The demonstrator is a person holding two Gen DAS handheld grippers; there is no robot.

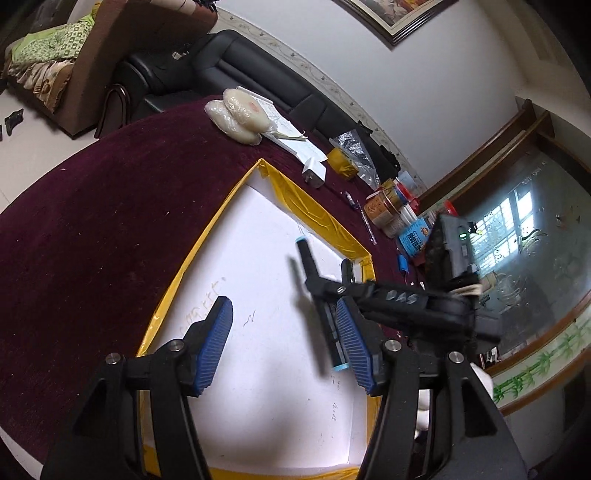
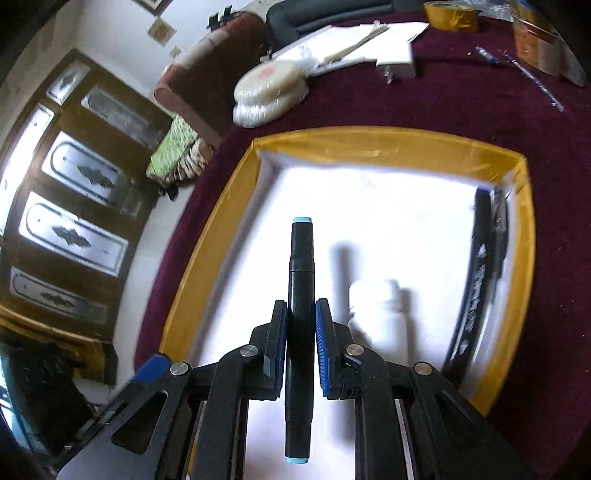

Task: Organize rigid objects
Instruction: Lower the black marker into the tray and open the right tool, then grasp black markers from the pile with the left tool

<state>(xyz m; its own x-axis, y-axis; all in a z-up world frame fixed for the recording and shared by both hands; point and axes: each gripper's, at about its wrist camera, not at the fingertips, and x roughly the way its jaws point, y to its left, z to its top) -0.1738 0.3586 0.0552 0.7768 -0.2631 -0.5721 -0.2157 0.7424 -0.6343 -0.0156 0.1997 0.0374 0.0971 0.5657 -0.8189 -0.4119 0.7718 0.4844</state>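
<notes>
A white tray with a yellow taped rim (image 1: 221, 218) (image 2: 369, 142) lies on the maroon table. My right gripper (image 2: 301, 347) is shut on a black marker with light-blue ends (image 2: 301, 295) and holds it above the tray. That marker (image 1: 319, 295) and the right gripper (image 1: 332, 291) show in the left wrist view. My left gripper (image 1: 284, 343) is open and empty above the tray. A small white bottle (image 2: 384, 314) stands in the tray. Dark pens (image 2: 480, 266) lie along the tray's right wall.
Wrapped white discs (image 1: 236, 114) (image 2: 269, 92), papers (image 2: 362, 40), a white charger plug (image 1: 314, 173), yellow tape roll (image 2: 450, 14), pens (image 2: 532, 77) and snack jars (image 1: 391, 210) lie on the table beyond the tray. A black sofa (image 1: 240, 62) stands behind.
</notes>
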